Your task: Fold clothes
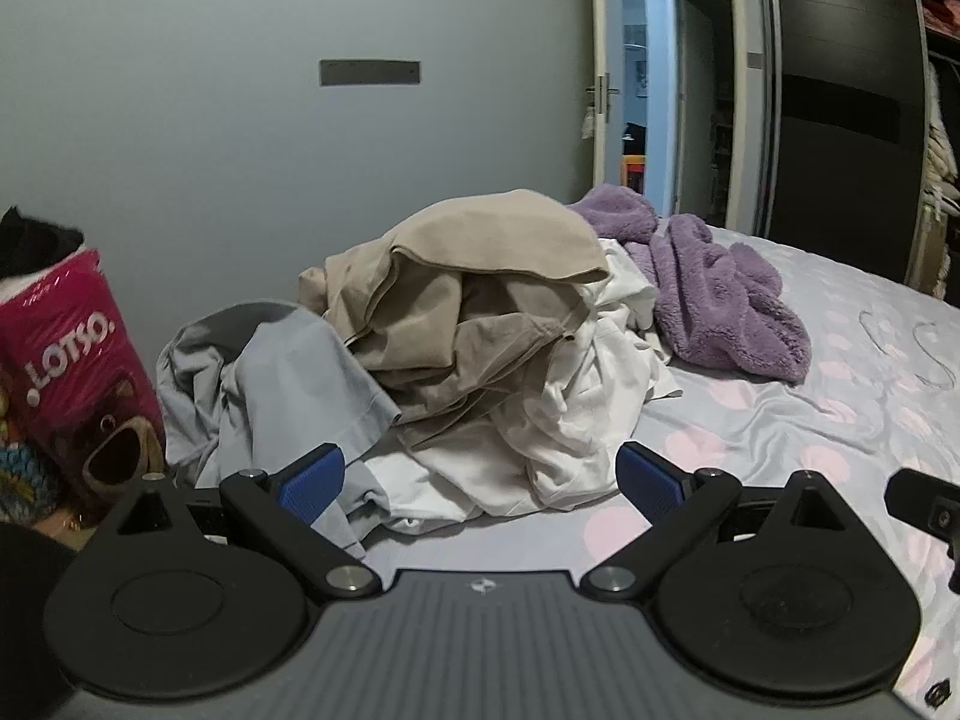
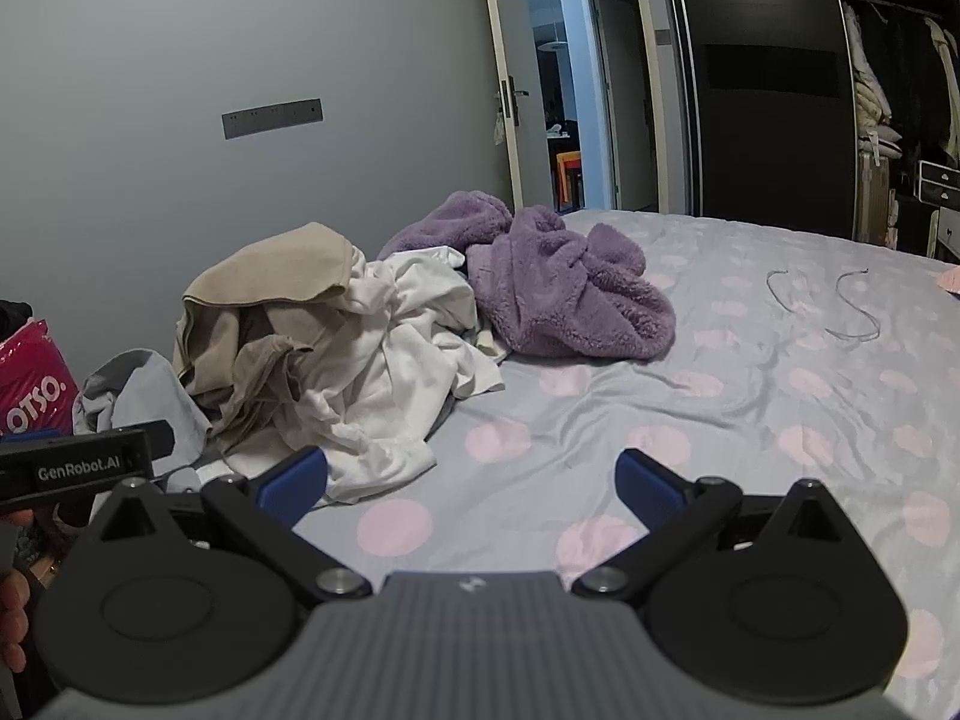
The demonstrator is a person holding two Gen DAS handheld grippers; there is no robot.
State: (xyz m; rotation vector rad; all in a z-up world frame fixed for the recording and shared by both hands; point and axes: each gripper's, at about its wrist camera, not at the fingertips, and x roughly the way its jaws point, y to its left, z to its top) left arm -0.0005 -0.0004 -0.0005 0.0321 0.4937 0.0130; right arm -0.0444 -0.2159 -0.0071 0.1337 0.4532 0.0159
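Here I hold both tongs, left tongs point(image 1: 480, 474) and right tongs point(image 2: 471, 477), spread apart and empty before the crumpled clothes heap point(image 1: 480, 324) on the bed point(image 2: 750, 396), so I judge picking one garment comes next.

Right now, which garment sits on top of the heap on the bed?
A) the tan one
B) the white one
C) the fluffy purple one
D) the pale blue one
A: the tan garment crowns the heap, draped over the white one.

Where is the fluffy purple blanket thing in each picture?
Left wrist view: the fluffy purple garment lies right of centre, behind the clothes pile.
Right wrist view: it lies near the middle, right of the white garment.
Shared landmark: the open doorway behind the bed.
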